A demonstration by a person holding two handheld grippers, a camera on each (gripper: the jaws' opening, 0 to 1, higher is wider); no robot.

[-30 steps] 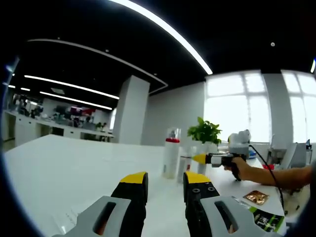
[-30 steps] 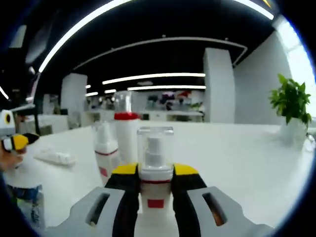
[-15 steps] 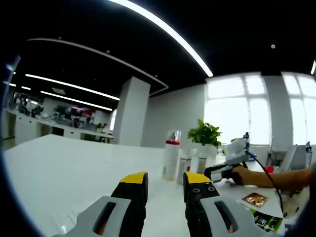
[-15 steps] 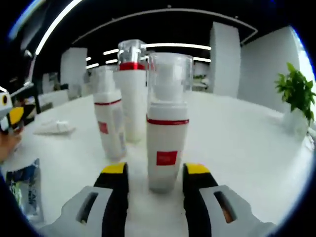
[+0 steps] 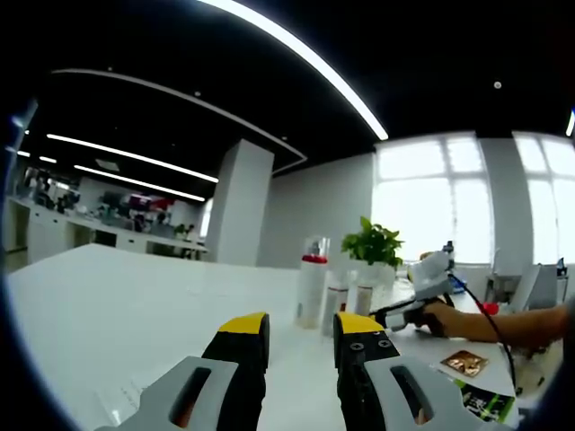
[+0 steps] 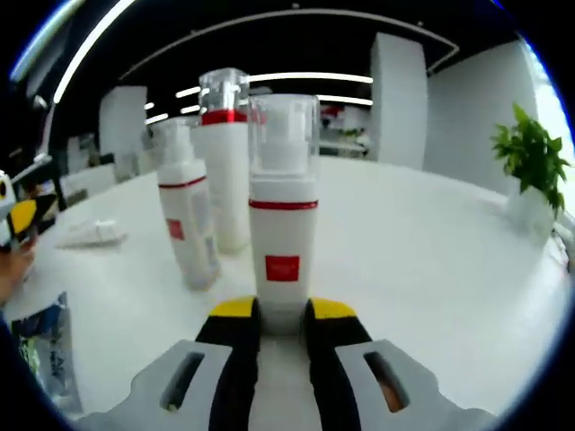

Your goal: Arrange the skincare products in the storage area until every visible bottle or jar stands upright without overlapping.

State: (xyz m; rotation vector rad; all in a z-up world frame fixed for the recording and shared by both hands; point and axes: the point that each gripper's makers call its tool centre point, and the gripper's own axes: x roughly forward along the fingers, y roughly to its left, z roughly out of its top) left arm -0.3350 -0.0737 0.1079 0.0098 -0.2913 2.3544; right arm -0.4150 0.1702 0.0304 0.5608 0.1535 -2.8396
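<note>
Three white skincare bottles stand upright and apart on the white table point(image 6: 431, 269). The pump bottle point(image 6: 282, 233), with a clear cap and red label, is nearest. A slimmer bottle point(image 6: 187, 224) and a tall red-collared bottle point(image 6: 225, 171) stand behind it to the left. My right gripper point(image 6: 282, 310) sits low just behind the pump bottle's base, jaws drawn to a narrow gap with nothing between them. In the left gripper view the same bottles point(image 5: 312, 287) stand mid-table, with the right gripper point(image 5: 384, 316) beside them in a hand. My left gripper point(image 5: 301, 325) hovers open over bare table.
A white tube point(image 6: 90, 235) lies flat at the left, and a printed sachet point(image 6: 45, 350) lies nearer me. A potted plant point(image 6: 530, 162) stands at the right. Foil packets point(image 5: 465, 362) lie by the person's arm point(image 5: 485, 323). Open tabletop stretches to the left point(image 5: 135, 305).
The right gripper let go of the pump bottle, which now stands on the table. It dropped low and drew back slightly, and its jaws narrowed again. The left gripper stayed still.
</note>
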